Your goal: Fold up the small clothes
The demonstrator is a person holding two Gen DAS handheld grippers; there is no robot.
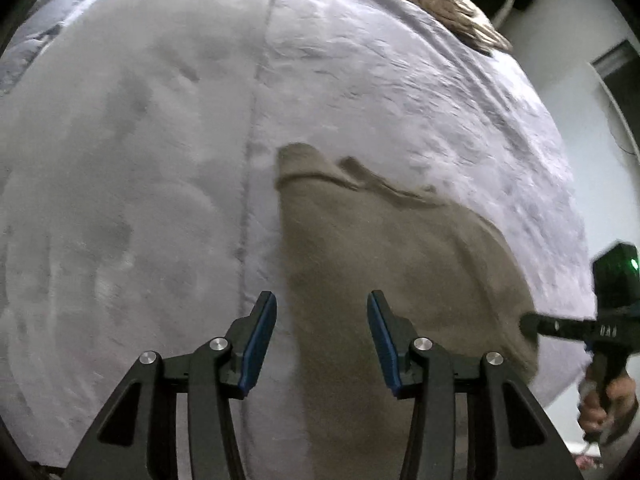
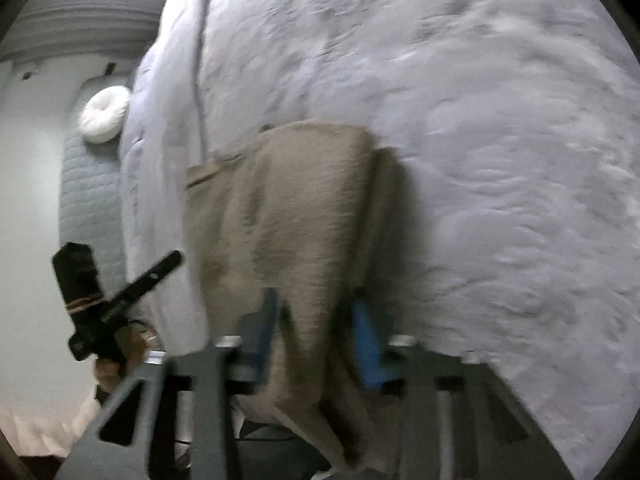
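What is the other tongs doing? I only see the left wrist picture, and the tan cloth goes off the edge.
Observer: The right tongs have the tan cloth between their blue pads, near its closest edge. That view is blurry, so I can't tell how tightly they pinch.
Operator: Is anything else over there?
Observer: Yes, a round white cushion lies beside the grey blanket, on a quilted surface lower down.
Operator: Can you see my tongs from there?
Observer: Yes. The left tongs show as a dark shape at the left, off the bed's edge, not touching the cloth.
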